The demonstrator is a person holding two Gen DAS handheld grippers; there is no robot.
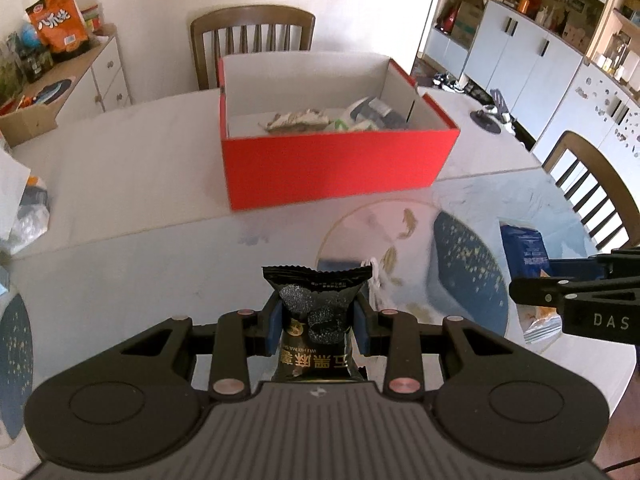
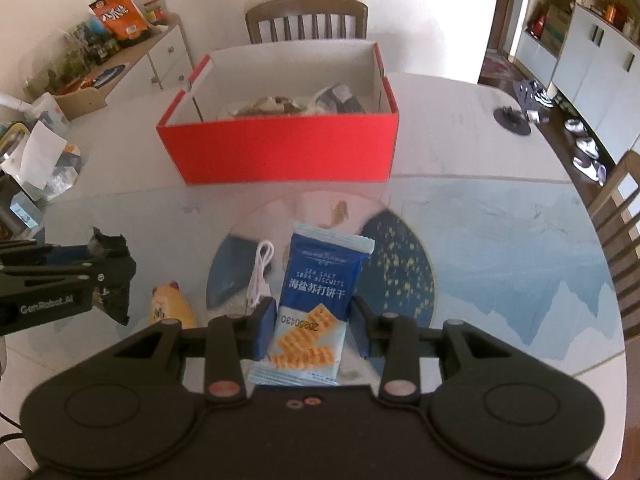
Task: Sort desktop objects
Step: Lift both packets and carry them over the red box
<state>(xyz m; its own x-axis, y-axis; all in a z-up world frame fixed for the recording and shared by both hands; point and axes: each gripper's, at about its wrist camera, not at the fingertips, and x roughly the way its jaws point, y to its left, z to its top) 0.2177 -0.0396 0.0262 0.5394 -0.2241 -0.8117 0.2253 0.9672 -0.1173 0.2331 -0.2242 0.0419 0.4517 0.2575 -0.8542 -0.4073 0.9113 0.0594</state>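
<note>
A: Item 1, left gripper [image 1: 316, 330]?
B: Clamped on a black snack packet [image 1: 316, 312], blue pads pressing both sides, packet upright with its crimped top pointing away. Lifted clear of the table [image 1: 140, 184].

A: Item 2, right gripper [image 2: 310, 326]?
B: Closed on a blue biscuit packet [image 2: 316, 300], printed "Sea Salt Soda Biscuits", held by its 2 long edges above the table.

A: Item 3, container?
B: 1 red box [image 1: 336, 168], open top, white inside, at the far middle of the table in front of a wooden chair [image 1: 252, 40]. It already holds several wrapped items [image 1: 320, 120]; what they are I cannot tell.

A: Loose stock on the table?
B: 1 white cable [image 2: 260, 276], coiled, near side, just left of the biscuit packet in the right wrist view. 1 yellow figurine [image 2: 170, 306] further left, near the left gripper. Both lie on a round fish-print mat [image 1: 380, 232].

A: Surroundings?
B: Sideboard [image 1: 100, 68] far left carrying an orange snack bag [image 1: 60, 20].
</note>
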